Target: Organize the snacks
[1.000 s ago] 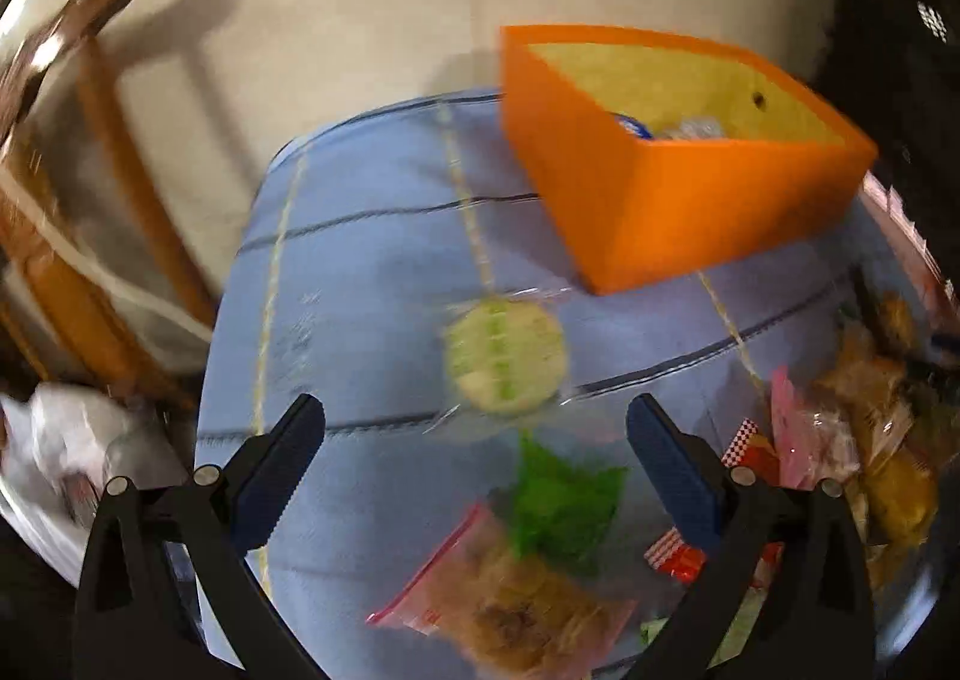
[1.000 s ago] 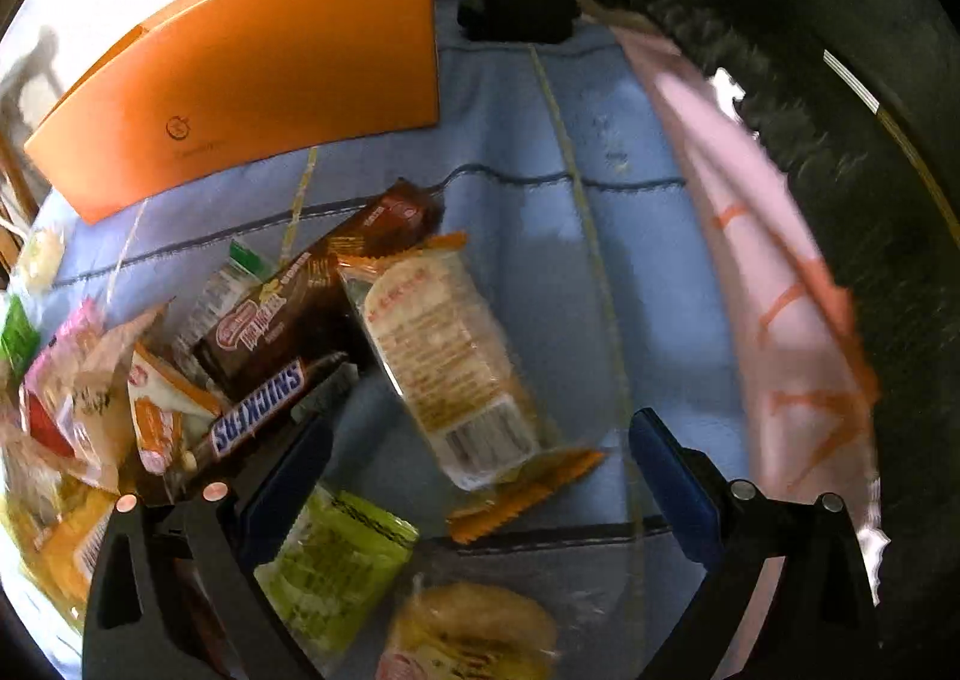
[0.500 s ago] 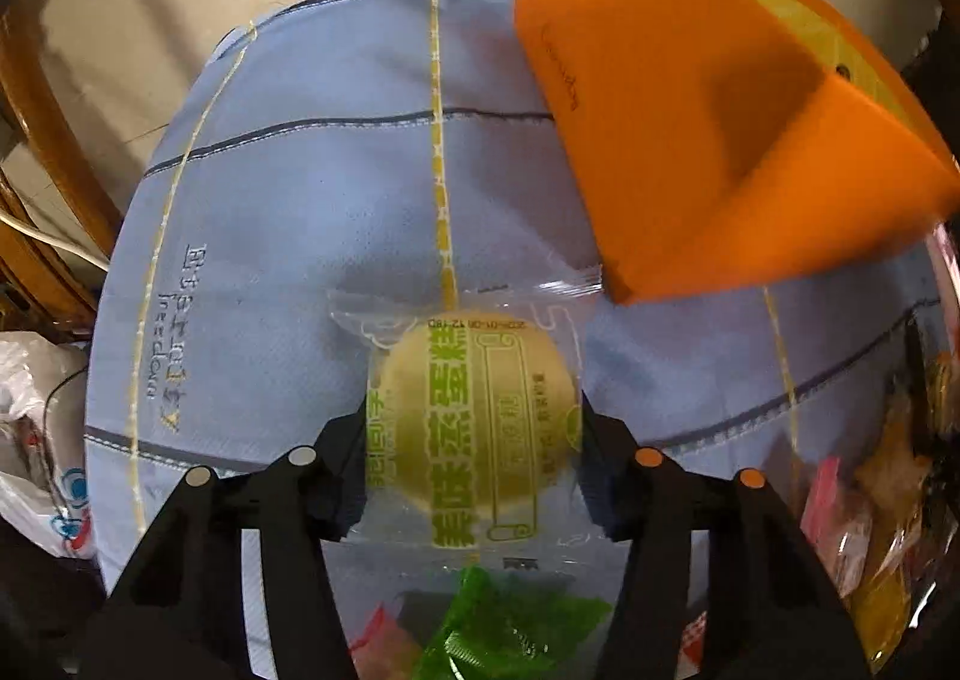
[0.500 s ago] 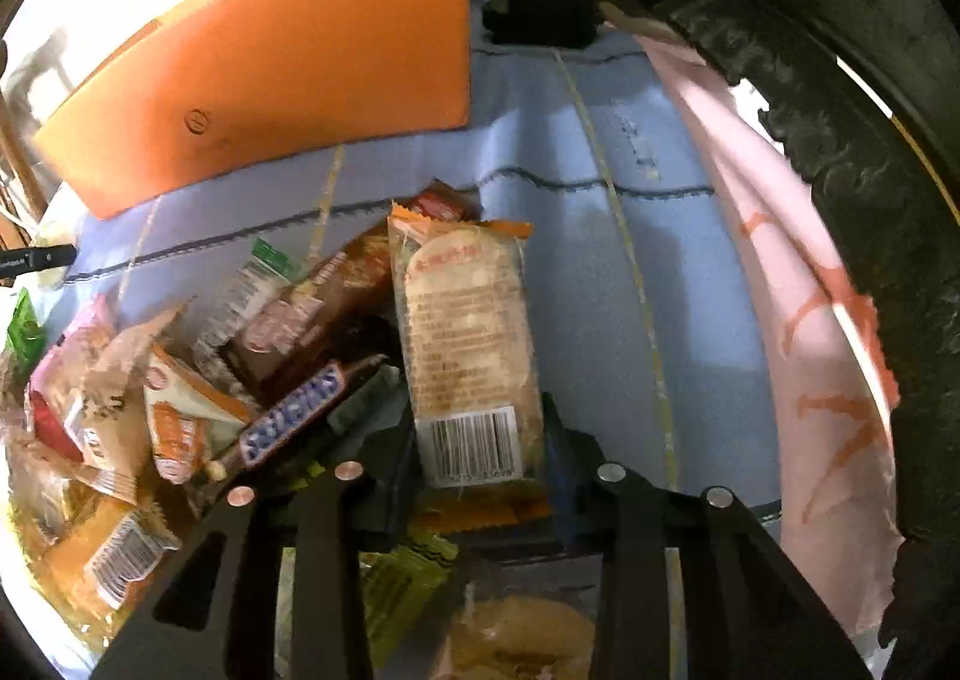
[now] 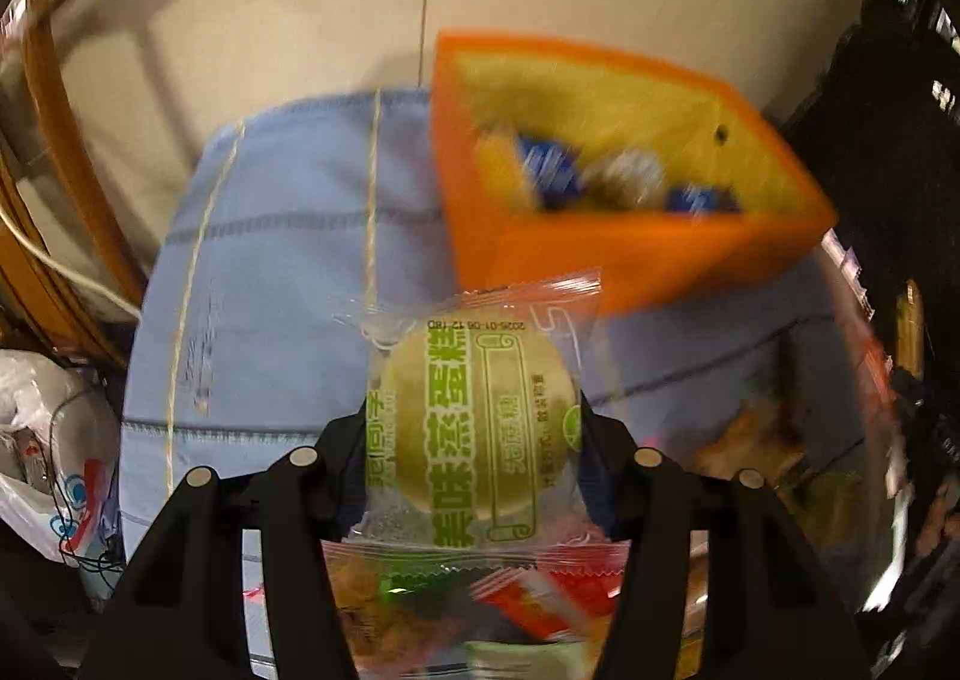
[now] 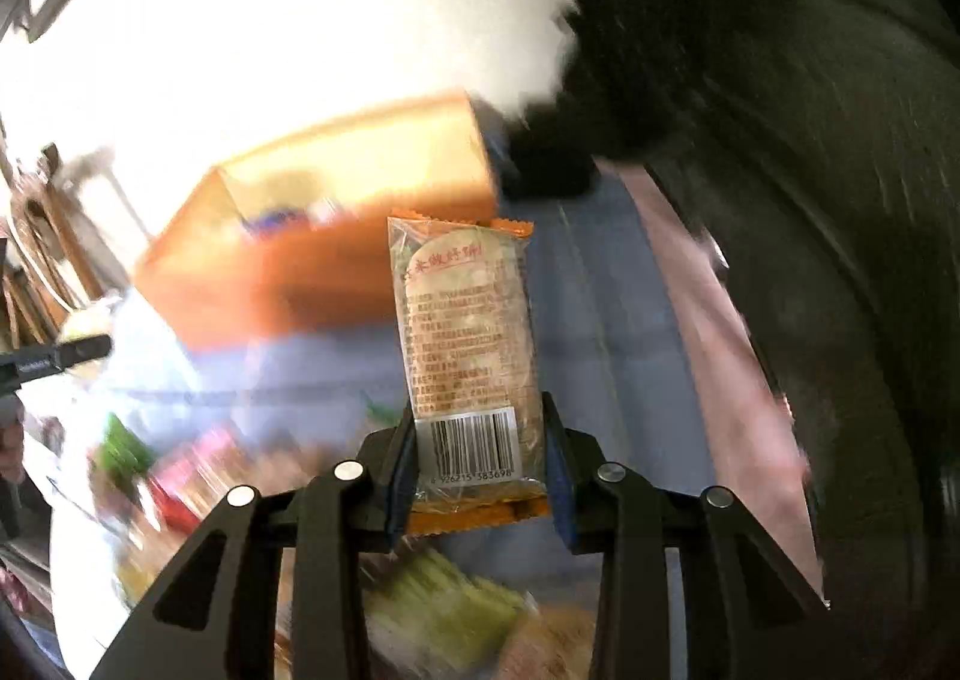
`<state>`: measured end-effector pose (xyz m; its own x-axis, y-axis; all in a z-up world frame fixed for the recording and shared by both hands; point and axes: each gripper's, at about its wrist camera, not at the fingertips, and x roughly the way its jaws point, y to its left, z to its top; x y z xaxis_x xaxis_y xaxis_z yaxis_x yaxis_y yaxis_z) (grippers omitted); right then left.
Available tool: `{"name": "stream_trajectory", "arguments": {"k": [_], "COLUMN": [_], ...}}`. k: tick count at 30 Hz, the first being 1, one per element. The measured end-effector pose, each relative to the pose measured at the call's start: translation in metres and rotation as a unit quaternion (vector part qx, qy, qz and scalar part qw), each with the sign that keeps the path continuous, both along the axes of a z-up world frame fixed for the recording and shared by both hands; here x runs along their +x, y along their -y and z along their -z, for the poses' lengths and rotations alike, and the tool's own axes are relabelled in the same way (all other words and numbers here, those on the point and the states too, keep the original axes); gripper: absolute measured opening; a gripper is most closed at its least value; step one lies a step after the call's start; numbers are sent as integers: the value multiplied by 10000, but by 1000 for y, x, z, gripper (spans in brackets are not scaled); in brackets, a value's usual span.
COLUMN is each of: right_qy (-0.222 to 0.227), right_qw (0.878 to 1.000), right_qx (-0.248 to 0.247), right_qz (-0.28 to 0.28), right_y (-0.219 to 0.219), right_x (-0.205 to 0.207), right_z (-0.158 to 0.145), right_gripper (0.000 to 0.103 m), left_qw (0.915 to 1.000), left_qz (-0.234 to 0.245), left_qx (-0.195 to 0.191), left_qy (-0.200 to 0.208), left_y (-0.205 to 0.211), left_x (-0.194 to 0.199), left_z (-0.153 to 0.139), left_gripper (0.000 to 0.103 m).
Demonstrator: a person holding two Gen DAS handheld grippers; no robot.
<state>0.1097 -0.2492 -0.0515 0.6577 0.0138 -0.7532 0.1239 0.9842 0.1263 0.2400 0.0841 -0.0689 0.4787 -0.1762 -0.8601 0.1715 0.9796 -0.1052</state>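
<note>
Left gripper [image 5: 474, 440]: jaws pinching a round steamed cake [image 5: 474, 416] in a clear wrapper, pads pressed on both sides. Jaws have just been closing onto it. Green Chinese lettering runs across the wrapper; a printed date near the top edge reads roughly "2026-01-06", seen upside down. Cake is lifted clear of the blue tablecloth [image 5: 282, 284].

Orange box [image 5: 630, 254] stands toward the far right corner of the cloth, open top, yellow lining. Blue-wrapped items [image 5: 549, 170] lie inside; blurred, no label legible.

Right gripper [image 6: 480, 464]: jaws clamped on the lower end of an oblong rice cracker pack [image 6: 465, 320], clear film with orange crimped ends. These jaws have also just been closing on it. Red Chinese characters at the top, fine red print below, a barcode panel at the bottom with digits ending "383698". Pack stands upright above the snack pile [image 6: 198, 476], which is too blurred to read. Pink patterned cloth [image 6: 720, 368] lies along the right edge.
</note>
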Motion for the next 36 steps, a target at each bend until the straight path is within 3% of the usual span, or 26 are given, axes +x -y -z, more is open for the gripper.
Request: {"name": "stream_trajectory", "arguments": {"k": [2,4,7,9,11,15,16,17,18,20,23,27,30,32,34,36], "right_qy": [259,363,471,444,477,526,472,429,493,442,175,-312,-589,-872,-1228,-1363], "right_qw": [9995,9978,9969,9970,9974,9978,9986,9987,9983,9987,9996,9985,9942,9912,9882,9854], "right_qx": [204,534,545,513,273,5,-125,-257,-230,150,21,-360,-682,-561,-225,-229], "right_qz": [15,-161,-304,-361,-460,-404,-189,47,227,180,219,272,585,817,888,993], "right_y": [-11,-29,-49,-56,-62,-65,-62,-54,-49,-41,-32,-21,-15,-7,-3,-3], "right_x": [29,62,114,137,151,161,165,170,171,161,143,101,84,74,70,65], "right_z": [-11,-15,-25,-33,-44,-50,-48,-42,-40,-31,-18,10,34,58,84,97], "right_gripper": [36,36,36,36,36,40,75,98,100,99,99,99,99,99,99,99], "left_qw": [9988,9962,9966,9954,9944,9973,9973,9971,9967,9932,9916,9888,9883,9909,9900,9890], "left_qz": [-6,-101,-100,-65,-17,-10,-50,-82,-175,-363,-141,-110,-477,-522,-593,-479], "left_qx": [-28,246,49,285,427,141,122,62,71,78,342,1050,1278,1183,1283,1386], "left_qy": [491,835,816,907,963,720,717,748,788,1107,1240,1058,680,370,15,-212], "left_y": [21,39,52,63,64,60,59,58,57,54,48,21,-7,-15,-17,-11], "left_x": [6,22,45,54,61,73,77,79,82,74,57,14,-26,-41,-48,-49], "left_z": [-29,-44,-57,-61,-59,-52,-51,-51,-49,-51,-48,-24,11,34,62,82], "left_gripper": [55,55,55,55,55,55,61,91,99,99,99,99,99,99,99,99]}}
